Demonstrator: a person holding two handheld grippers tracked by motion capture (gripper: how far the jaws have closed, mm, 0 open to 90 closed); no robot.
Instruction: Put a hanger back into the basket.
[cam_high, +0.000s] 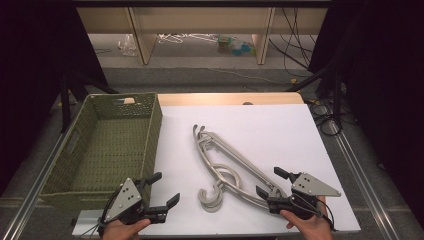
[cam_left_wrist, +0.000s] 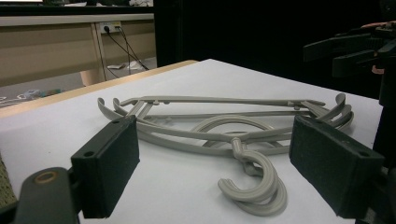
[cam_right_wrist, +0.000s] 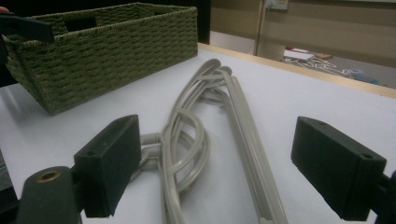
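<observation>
A stack of grey plastic hangers (cam_high: 225, 165) lies on the white table top (cam_high: 280, 125), hooks toward the front edge. To its left stands an empty green woven basket (cam_high: 107, 145). My left gripper (cam_high: 166, 187) is open at the front, left of the hooks and beside the basket's near corner. In the left gripper view the hangers (cam_left_wrist: 224, 126) lie ahead of its wide-apart jaws. My right gripper (cam_high: 269, 181) is open too, at the hangers' near right end. Its own view has the hangers (cam_right_wrist: 233, 116) running between the jaws without touching the pads, and the basket (cam_right_wrist: 107, 46) beyond.
A hand holds each gripper at the table's front edge. Beyond the far wooden edge (cam_high: 225, 98) are a low shelf unit (cam_high: 200, 30) and loose cables on the floor. Metal rails run along both sides of the table.
</observation>
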